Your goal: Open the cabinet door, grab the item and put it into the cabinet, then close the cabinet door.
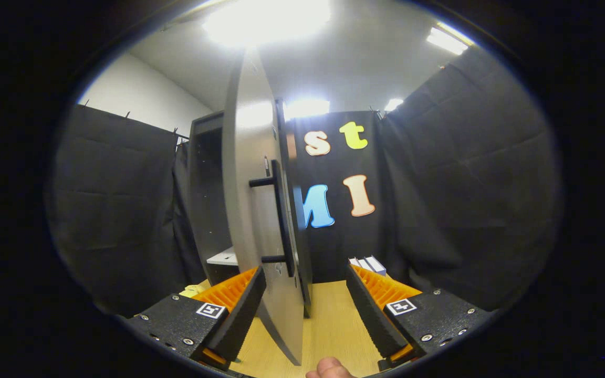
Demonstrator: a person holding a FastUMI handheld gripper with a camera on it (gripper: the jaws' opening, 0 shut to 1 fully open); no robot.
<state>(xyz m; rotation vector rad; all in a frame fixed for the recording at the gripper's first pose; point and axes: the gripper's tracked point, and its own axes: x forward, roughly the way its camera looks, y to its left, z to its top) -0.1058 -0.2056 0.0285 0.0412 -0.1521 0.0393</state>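
Gripper view: tongs (302,310) spread wide, gripping nothing. Cabinet door (252,210) swung out edge-on, standing upright between the fingers, nearer the left finger (239,310) and perhaps touching it, though contact hard to tell. Dark bar handle (280,218) on the door's right face, long axis vertical, just ahead of the tongs. Cabinet (205,199) behind the door to the left, interior open, a pale shelf (223,257) visible low inside. Small white-and-blue box (368,264), probably the item to be stored, resting on the wooden counter (329,320) beyond the right finger (373,310), well apart from the door. Judged next: turn right toward that box, away from the door. A fingertip (329,369) of the person at the bottom.
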